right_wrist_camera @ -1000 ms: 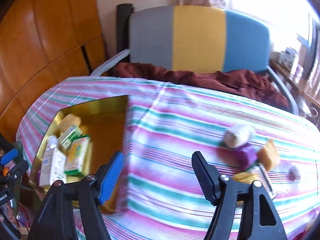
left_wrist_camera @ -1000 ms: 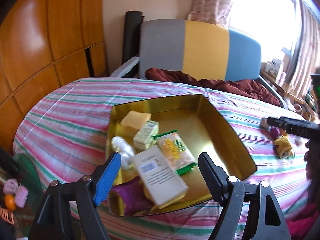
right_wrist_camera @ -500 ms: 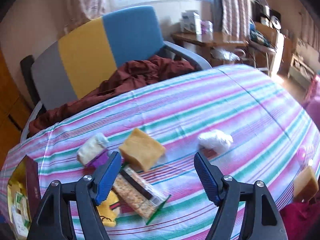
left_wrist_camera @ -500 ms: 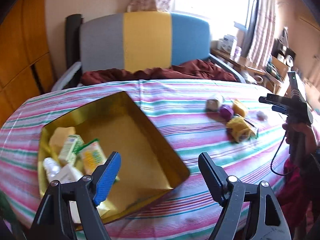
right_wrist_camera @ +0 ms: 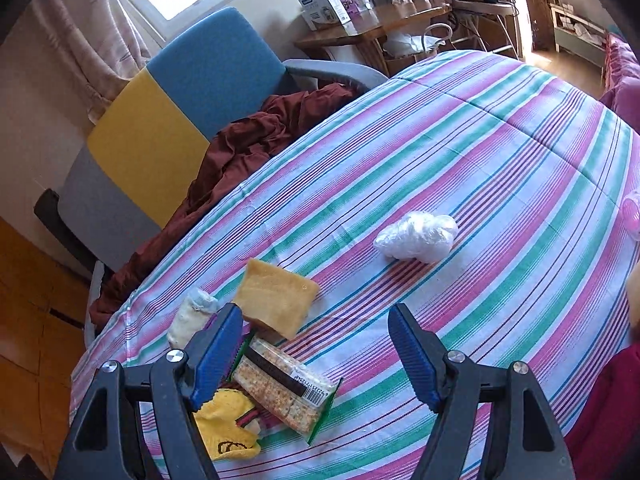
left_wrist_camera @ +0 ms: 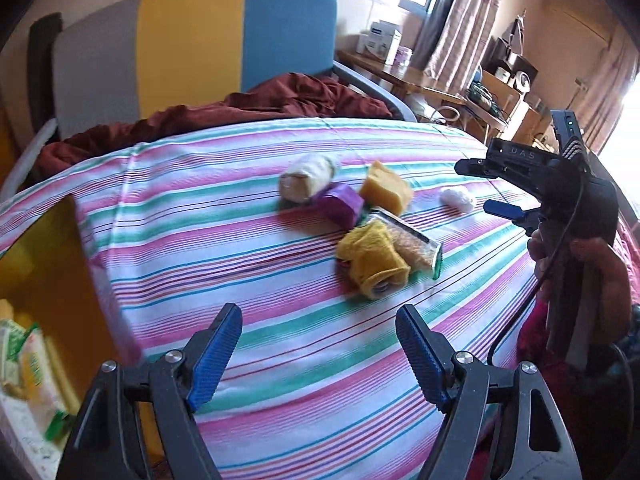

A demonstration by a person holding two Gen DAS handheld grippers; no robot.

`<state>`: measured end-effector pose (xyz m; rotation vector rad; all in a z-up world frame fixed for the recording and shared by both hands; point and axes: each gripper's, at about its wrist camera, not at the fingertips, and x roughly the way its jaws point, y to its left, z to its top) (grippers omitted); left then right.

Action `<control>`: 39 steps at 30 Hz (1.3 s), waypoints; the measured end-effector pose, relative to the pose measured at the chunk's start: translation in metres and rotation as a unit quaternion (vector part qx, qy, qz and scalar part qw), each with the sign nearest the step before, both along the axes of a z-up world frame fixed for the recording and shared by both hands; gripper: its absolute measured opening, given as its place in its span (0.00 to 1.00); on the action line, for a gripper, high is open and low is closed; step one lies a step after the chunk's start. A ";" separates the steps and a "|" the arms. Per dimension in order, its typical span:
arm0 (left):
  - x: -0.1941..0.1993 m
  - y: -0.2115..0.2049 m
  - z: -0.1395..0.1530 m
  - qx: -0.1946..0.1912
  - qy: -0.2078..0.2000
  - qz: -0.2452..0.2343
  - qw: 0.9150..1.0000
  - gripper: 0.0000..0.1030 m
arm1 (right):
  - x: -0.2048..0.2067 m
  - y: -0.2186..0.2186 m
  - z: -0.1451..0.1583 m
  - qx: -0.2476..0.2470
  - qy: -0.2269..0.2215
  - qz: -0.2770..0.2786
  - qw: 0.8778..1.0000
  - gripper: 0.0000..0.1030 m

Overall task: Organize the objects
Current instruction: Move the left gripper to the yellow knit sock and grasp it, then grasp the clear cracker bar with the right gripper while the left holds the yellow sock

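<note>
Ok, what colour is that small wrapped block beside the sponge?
Purple. The wrapped block shows best in the left wrist view, lying just left of the yellow sponge.

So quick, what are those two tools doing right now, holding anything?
Left tool: open, holding nothing.
Right tool: open, holding nothing.

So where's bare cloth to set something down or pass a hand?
Bare cloth lies between the gold tin and the pile, and beyond the white plastic wad. It is crowded around the sponge, cracker packet and yellow sock.
</note>
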<state>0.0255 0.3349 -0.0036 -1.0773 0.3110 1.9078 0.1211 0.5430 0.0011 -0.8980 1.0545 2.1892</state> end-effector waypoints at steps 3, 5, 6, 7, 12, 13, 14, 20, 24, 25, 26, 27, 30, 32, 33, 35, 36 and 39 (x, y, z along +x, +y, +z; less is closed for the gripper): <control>-0.003 0.021 -0.008 0.000 -0.016 -0.010 1.000 0.77 | 0.001 0.003 -0.002 -0.013 0.004 -0.002 1.000 0.74; -0.008 0.031 -0.014 0.002 -0.030 -0.011 0.999 0.77 | 0.000 0.003 -0.003 -0.017 0.004 0.001 1.000 0.74; -0.011 0.038 -0.017 0.004 -0.040 -0.010 0.999 0.77 | 0.000 0.004 -0.003 -0.019 0.004 0.002 1.000 0.74; -0.013 0.044 -0.021 0.002 -0.048 -0.008 0.999 0.77 | 0.000 0.004 -0.003 -0.020 0.005 0.002 1.000 0.74; -0.024 0.070 -0.039 -0.010 -0.070 -0.001 0.998 0.75 | -0.002 0.004 -0.005 -0.027 0.005 0.009 1.000 0.74; -0.025 0.075 -0.042 -0.012 -0.072 0.000 0.997 0.73 | -0.003 0.004 -0.005 -0.028 0.005 0.011 1.000 0.74; -0.027 0.081 -0.046 -0.016 -0.074 -0.001 0.997 0.69 | -0.003 0.004 -0.006 -0.028 0.003 0.012 1.000 0.74; -0.031 0.102 -0.062 -0.025 -0.077 -0.009 0.997 0.48 | -0.008 0.004 -0.011 -0.032 -0.010 0.020 0.999 0.74; -0.028 0.087 -0.062 -0.005 -0.069 -0.009 0.998 0.38 | -0.014 0.001 -0.012 -0.022 -0.024 0.035 0.999 0.74; -0.024 0.081 -0.060 -0.004 -0.059 -0.010 0.998 0.37 | -0.016 0.000 -0.013 -0.020 -0.027 0.042 0.999 0.74; -0.019 0.074 -0.059 -0.004 -0.049 -0.014 0.999 0.36 | -0.019 -0.002 -0.014 -0.019 -0.032 0.048 0.998 0.74; -0.014 0.067 -0.057 -0.003 -0.041 -0.020 0.999 0.36 | -0.022 -0.004 -0.015 -0.017 -0.037 0.058 0.998 0.74; 0.002 0.040 -0.059 0.009 -0.033 -0.041 0.999 0.37 | -0.035 -0.014 -0.020 -0.009 -0.061 0.093 0.994 0.74; 0.014 0.023 -0.062 0.025 -0.023 -0.060 0.998 0.37 | -0.043 -0.023 -0.023 0.004 -0.081 0.119 0.990 0.74; 0.017 0.016 -0.063 0.032 -0.017 -0.065 0.997 0.38 | -0.048 -0.028 -0.025 0.012 -0.093 0.130 0.987 0.74; 0.018 0.008 -0.065 0.044 -0.022 -0.065 0.997 0.38 | -0.055 -0.036 -0.030 0.026 -0.115 0.150 0.982 0.74; 0.016 0.006 -0.067 0.049 -0.032 -0.061 0.996 0.38 | -0.058 -0.039 -0.034 0.030 -0.125 0.161 0.979 0.74; 0.009 0.006 -0.069 0.059 -0.050 -0.055 0.996 0.38 | -0.068 -0.050 -0.044 0.039 -0.155 0.192 0.968 0.74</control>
